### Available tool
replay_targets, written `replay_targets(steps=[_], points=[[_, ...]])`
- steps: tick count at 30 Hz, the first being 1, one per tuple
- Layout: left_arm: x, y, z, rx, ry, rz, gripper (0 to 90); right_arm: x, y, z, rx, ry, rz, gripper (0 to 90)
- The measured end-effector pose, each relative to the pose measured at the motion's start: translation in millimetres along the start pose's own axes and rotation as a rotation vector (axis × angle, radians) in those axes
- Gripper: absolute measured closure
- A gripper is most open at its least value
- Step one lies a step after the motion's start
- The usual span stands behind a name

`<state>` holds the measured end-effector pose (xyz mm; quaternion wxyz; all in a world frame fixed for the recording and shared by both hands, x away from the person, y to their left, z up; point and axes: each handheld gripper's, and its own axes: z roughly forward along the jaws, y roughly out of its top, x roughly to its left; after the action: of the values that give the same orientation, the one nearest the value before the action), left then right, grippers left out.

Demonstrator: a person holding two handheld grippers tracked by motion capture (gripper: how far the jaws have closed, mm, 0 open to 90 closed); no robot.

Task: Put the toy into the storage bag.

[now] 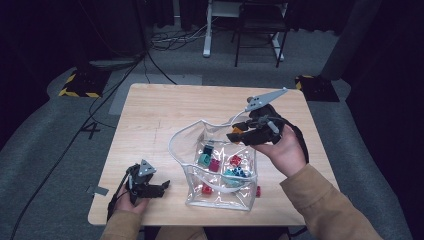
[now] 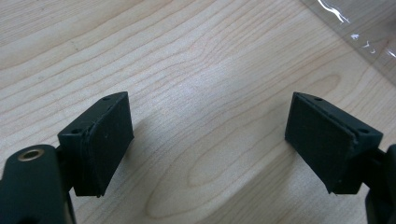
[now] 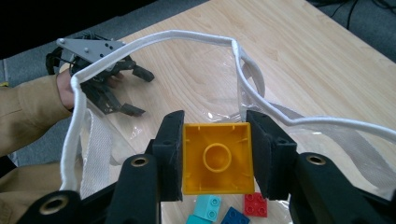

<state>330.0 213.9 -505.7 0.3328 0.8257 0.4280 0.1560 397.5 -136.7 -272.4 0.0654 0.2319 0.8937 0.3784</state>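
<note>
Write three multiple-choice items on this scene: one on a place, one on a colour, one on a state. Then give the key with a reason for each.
1. Where is the right tool?
A. Above the open bag
B. Flat on the table
C. Beside the left tool

2. What colour is the brick in the right tool?
A. Red
B. Yellow
C. Teal

3. What state is the left tool in?
A. Shut on a brick
B. Shut on the bag's rim
C. Open, holding nothing

Key:
1 A: the right gripper view looks down past the brick into the bag's white-rimmed mouth.
2 B: the right gripper view shows a yellow brick, hollow side up, between the jaws.
3 C: the left gripper view shows the jaws wide apart over bare wood.
</note>
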Motion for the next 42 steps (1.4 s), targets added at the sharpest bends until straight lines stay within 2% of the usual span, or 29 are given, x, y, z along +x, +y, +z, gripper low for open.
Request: replay_targets(steps=[6, 10, 13, 18, 24, 28, 31, 36, 42], points=[[0.4, 0.2, -0.1, 0.001, 0.000, 0.004, 15.5, -2.9, 4.9, 22.8, 0.063, -0.006, -0.006, 58.5], [0.6, 0.3, -0.1, 0.001, 0.000, 0.006, 15.5, -3.0, 4.7, 37.3, 0.100, 0.007, -0.015, 58.5], [0.6, 0.3, -0.1, 0.001, 0.000, 0.006, 15.5, -2.2, 4.5, 49.8, 0.194, -0.013, -0.034, 58.4], [0.5, 0.3, 0.0, 0.001, 0.000, 0.006, 15.5, 1.7, 0.7, 66.7, 0.293, -0.002, -0.049, 58.5], [0.5, 0.2, -0.1, 0.001, 0.000, 0.006, 15.5, 6.2, -2.5, 74.1, 0.357, 0.008, -0.055, 56.8], [0.5, 0.3, -0.1, 0.001, 0.001, 0.006, 15.5, 7.3, -4.3, 72.1, 0.319, 0.016, -0.045, 42.9], [0.5, 0.3, -0.1, 0.001, 0.001, 0.006, 15.5, 9.4, -3.7, 63.9, 0.281, 0.019, -0.058, 42.7], [0.6, 0.3, -0.1, 0.001, 0.000, 0.006, 15.5, 12.1, -3.8, 41.6, 0.201, 0.015, -0.049, 44.0], [0.4, 0.2, 0.0, 0.001, 0.000, 0.004, 15.5, 17.3, -5.4, 14.6, 0.134, -0.002, -0.050, 44.4]])
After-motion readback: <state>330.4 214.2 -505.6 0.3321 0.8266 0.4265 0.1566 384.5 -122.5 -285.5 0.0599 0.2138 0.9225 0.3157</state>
